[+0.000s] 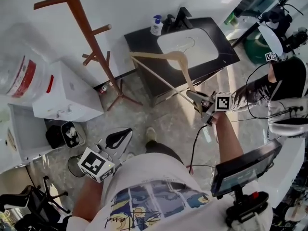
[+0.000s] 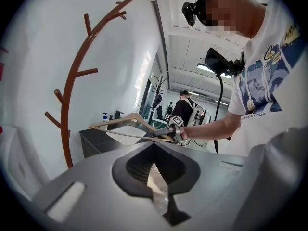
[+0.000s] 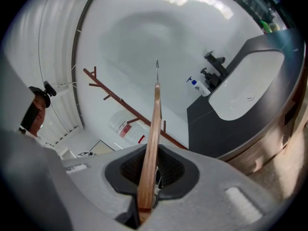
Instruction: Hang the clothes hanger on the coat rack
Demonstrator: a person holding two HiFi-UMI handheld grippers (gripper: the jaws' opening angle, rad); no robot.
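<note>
The brown wooden coat rack (image 1: pixel 88 35) stands by the white wall at the upper left, with short pegs sticking out. A pale wooden clothes hanger (image 1: pixel 179 61) is held up in the air in front of the sink cabinet, to the right of the rack and apart from it. My right gripper (image 1: pixel 201 101) is shut on one end of the hanger, whose bar (image 3: pixel 153 129) runs up between the jaws to the wire hook (image 3: pixel 157 69). My left gripper (image 1: pixel 117 139) is low at my left, shut, with nothing in it. The left gripper view shows the hanger (image 2: pixel 120 122) and rack (image 2: pixel 72 90).
A black cabinet with a white basin (image 1: pixel 211 57) and a soap bottle (image 1: pixel 156 25) stands behind the hanger. A white box (image 1: pixel 67 93) and a water jug (image 1: pixel 21 71) sit left of the rack's foot. Another person (image 1: pixel 288 90) is at the right edge.
</note>
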